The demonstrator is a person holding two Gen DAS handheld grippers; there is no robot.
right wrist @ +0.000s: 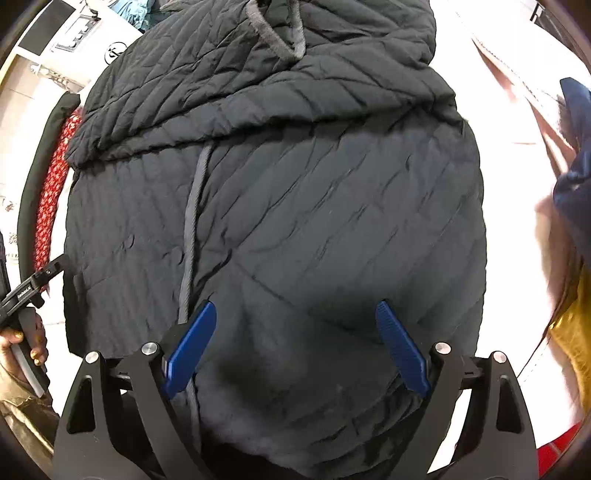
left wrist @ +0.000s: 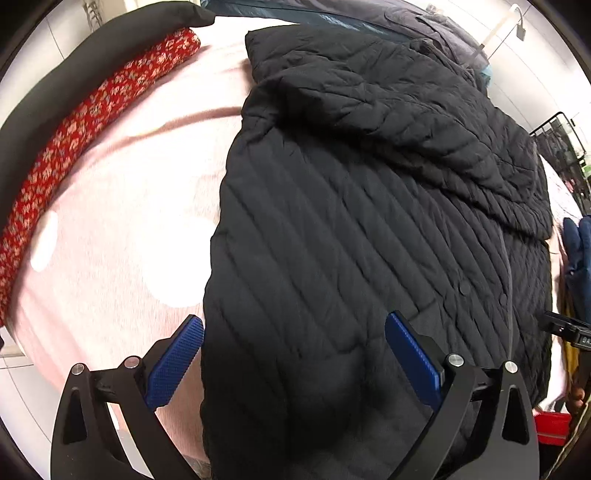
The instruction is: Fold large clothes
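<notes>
A black quilted jacket lies spread on a pale pink sheet, with a sleeve folded across its upper part. My left gripper hovers open above the jacket's near left edge, nothing between its blue pads. The right wrist view shows the same jacket with its grey zipper line running down the front. My right gripper hangs open over the jacket's lower front, its blue pads empty. The other gripper's black handle and a hand sit at that view's left edge.
A red flowered cloth and a black cloth lie along the sheet's left side. Darker clothes are piled at the far end. A blue garment and a yellow one sit to the right. A red box stands low right.
</notes>
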